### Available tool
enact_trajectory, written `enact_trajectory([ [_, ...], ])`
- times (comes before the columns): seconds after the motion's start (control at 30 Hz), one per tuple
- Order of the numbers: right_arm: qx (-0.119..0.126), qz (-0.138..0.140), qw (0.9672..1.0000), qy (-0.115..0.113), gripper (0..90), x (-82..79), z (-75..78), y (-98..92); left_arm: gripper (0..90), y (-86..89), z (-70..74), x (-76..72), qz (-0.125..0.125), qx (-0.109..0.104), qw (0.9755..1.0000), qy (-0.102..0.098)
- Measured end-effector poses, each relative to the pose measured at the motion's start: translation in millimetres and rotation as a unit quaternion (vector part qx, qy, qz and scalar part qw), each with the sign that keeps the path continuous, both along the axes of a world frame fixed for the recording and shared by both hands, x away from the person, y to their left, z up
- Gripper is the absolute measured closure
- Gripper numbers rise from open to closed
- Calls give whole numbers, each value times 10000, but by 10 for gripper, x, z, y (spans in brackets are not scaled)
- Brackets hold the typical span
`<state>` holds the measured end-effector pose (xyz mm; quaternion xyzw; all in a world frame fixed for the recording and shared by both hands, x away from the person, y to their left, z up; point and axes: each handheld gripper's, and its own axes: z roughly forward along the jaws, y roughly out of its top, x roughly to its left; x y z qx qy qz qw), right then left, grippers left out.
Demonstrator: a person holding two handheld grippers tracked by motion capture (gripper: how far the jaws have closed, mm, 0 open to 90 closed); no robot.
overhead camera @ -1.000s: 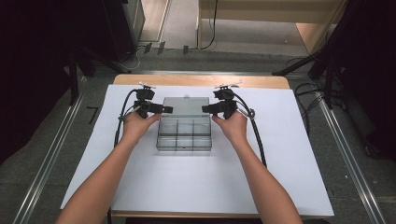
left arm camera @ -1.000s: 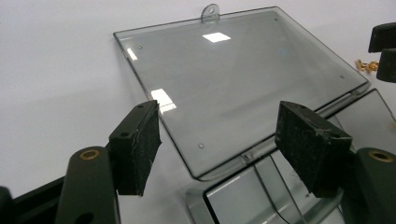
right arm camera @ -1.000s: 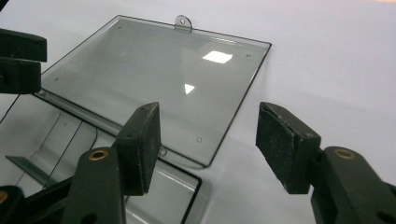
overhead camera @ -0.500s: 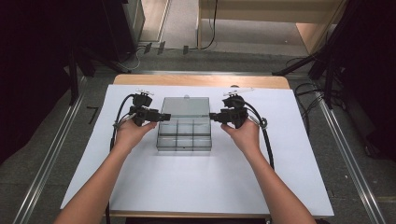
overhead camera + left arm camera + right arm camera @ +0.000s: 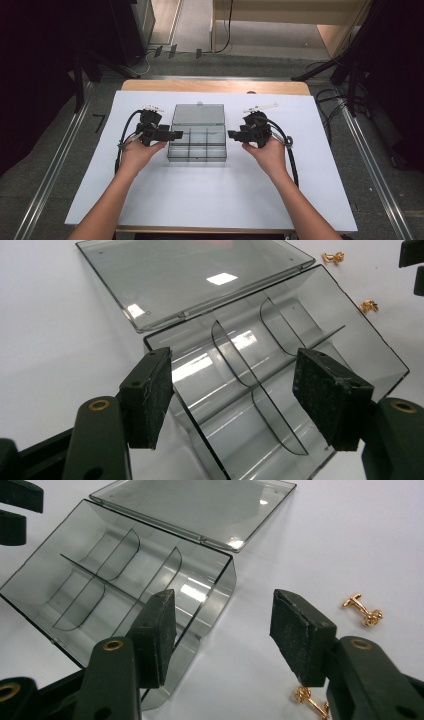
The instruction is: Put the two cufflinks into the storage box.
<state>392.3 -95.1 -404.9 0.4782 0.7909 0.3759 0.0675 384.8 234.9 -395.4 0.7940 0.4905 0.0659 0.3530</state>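
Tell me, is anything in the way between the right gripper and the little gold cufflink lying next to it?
Nothing visible is. The right gripper has its fingers open above bare white table, and the gold cufflink lies in the open just beside them. The clear box sits off to the other side, lid open.

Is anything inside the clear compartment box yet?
The compartment box lies open, every compartment in view bare. Two gold cufflinks lie outside on the white sheet. The right gripper's jaws cover one near corner.

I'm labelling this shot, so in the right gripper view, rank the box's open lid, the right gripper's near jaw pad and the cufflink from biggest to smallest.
1. open lid
2. jaw pad, enlarged by nearness to the camera
3. cufflink
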Motion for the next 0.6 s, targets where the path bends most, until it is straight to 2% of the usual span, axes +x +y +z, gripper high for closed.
enact_trajectory([
  [0.17,-184,15,9998,77,470,-7,-80,-32,336,21,-3,-52,-20,-24,10000,-36],
  [0.33,-362,58,9992,147,474,6,-97,-46,335,38,-24,-59,-39,-12,10000,-39],
  [0.5,-654,252,9974,179,496,3,-100,-57,336,36,-25,-70,-52,-62,10000,-39],
  [0.6,-729,354,9963,280,516,16,-99,-72,336,60,-25,-87,-42,-44,10000,-34],
])
